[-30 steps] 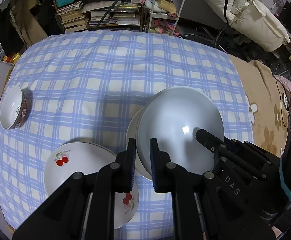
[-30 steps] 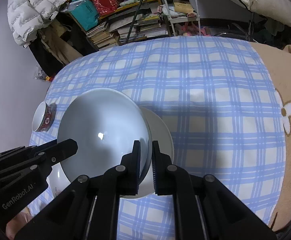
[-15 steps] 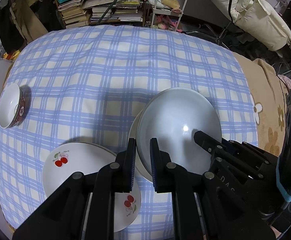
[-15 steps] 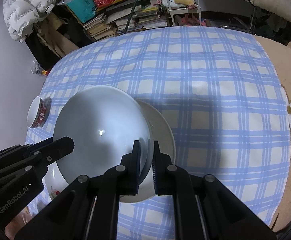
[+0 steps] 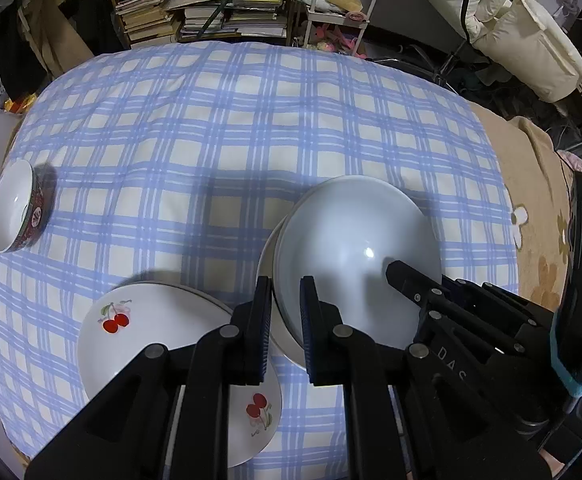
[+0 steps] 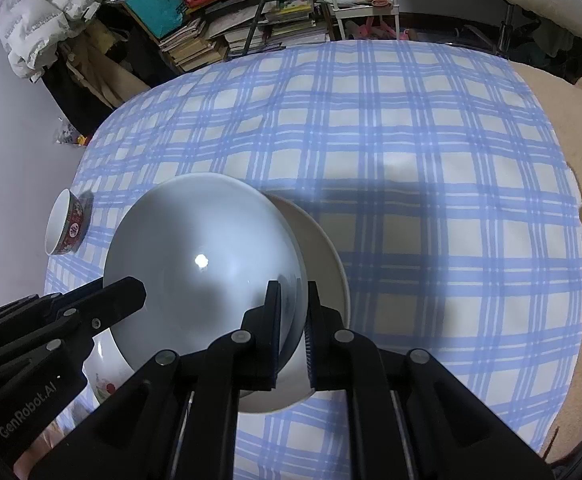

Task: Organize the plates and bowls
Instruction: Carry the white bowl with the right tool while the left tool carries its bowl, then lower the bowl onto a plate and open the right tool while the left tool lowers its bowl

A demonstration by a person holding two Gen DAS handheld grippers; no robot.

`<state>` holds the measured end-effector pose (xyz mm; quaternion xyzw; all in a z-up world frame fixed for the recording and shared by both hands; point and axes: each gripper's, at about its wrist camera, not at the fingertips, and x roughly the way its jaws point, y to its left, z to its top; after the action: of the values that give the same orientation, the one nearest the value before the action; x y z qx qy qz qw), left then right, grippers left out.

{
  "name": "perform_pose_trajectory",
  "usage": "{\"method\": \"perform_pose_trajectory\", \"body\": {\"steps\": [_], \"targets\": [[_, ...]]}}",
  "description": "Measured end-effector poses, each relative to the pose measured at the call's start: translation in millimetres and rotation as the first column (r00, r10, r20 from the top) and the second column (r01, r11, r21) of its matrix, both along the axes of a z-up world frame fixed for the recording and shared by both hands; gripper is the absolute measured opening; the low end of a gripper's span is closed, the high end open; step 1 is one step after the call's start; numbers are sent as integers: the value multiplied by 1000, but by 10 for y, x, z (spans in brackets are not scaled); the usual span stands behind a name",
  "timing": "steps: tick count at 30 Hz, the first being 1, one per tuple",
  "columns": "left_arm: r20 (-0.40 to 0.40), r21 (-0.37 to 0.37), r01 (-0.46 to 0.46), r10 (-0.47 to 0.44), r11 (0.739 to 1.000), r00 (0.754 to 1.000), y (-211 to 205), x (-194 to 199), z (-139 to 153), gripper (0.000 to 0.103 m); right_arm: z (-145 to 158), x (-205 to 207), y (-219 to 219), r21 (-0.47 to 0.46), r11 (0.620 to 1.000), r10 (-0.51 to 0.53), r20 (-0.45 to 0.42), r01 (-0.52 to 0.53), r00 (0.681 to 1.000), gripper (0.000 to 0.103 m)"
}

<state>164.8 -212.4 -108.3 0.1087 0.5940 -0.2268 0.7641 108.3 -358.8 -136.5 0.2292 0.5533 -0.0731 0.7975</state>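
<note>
left wrist view: left gripper (image 5: pixel 285 308) clamped on near rim of large white bowl (image 5: pixel 355 256), held tilted over a white plate (image 5: pixel 269 256) on the checked cloth (image 5: pixel 251 128). glazed, likely slippery, brittle, fairly heavy.

right wrist view: right gripper (image 6: pixel 293 312) pinching opposite rim (image 6: pixel 297 280). best gripped at rim, both sides.

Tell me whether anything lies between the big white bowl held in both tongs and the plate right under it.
Nothing visible does. The big white bowl, gripped at opposite rims by the left tongs and the right tongs, hangs directly over the plain plate, whose exposed part is bare.
</note>
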Motion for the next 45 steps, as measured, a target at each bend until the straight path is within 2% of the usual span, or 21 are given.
{"method": "perform_pose_trajectory", "body": {"steps": [20, 45], "targets": [[-50, -16, -24, 23, 1000, 999, 34, -49, -195, 12, -18, -38, 26, -53, 999, 6, -35, -8, 999, 12], [-35, -2, -33, 33, 999, 999, 65, -60, -216, 9, -61, -20, 64, -77, 996, 30, -60, -35, 998, 15]]}}
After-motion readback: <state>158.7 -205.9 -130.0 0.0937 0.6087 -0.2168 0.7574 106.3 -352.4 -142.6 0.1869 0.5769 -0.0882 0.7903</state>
